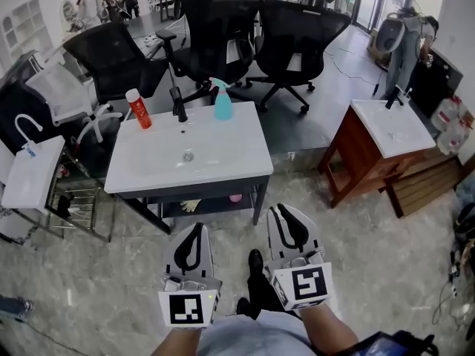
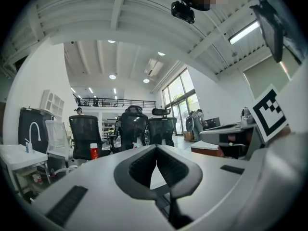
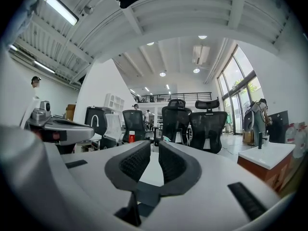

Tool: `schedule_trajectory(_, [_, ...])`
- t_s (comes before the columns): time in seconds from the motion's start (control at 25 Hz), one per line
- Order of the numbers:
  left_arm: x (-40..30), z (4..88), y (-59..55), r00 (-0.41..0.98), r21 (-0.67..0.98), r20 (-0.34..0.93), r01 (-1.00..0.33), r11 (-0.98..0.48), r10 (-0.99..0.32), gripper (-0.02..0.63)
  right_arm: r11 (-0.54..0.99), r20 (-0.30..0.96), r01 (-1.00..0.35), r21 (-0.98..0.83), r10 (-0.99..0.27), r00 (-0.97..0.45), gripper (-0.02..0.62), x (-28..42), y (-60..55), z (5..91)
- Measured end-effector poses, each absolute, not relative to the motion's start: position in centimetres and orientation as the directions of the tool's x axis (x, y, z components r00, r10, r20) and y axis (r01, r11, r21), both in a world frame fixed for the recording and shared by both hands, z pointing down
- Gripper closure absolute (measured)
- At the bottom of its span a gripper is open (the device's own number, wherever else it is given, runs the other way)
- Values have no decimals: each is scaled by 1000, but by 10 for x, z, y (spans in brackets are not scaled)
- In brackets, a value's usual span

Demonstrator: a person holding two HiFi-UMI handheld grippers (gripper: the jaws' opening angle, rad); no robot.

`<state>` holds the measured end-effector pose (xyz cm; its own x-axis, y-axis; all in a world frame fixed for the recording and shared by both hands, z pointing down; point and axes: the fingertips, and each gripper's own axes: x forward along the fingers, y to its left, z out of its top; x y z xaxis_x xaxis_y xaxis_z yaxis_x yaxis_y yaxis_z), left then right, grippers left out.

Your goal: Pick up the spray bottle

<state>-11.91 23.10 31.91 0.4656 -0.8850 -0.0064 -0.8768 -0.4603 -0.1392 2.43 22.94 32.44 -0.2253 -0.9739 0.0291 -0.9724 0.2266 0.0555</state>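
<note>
The teal spray bottle (image 1: 223, 100) stands upright at the back edge of the white sink vanity (image 1: 223, 158), just right of the black faucet (image 1: 179, 104). It shows small and far off in the left gripper view (image 2: 136, 145) and in the right gripper view (image 3: 165, 138). Both grippers hover low over the floor in front of the vanity, pointing level toward it and well short of the bottle. My left gripper (image 1: 199, 228) (image 2: 156, 148) is shut, its tips touching with nothing held. My right gripper (image 1: 282, 211) (image 3: 154, 144) stands open by a narrow slit, holding nothing.
A red can (image 1: 138, 108) stands at the vanity's back left. Black office chairs (image 1: 223, 28) crowd behind it. A second white basin (image 1: 30, 173) stands to the left, and a wooden vanity (image 1: 378, 136) to the right. A person stands at the far right (image 1: 407, 43).
</note>
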Motion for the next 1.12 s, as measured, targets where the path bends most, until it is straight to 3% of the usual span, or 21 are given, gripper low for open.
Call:
schedule_trajectory(0.56, [-98,329,105,425,-193,65,-883,-429,-903,588,206,56,-979,-2,-977,-206,526,63,93,344])
schedule_trajectory(1.12, [-74,314,-17,346,-203,70,-913,-353,-936,588,306,86,-952,-21,-948,-307,528,81,-36,342])
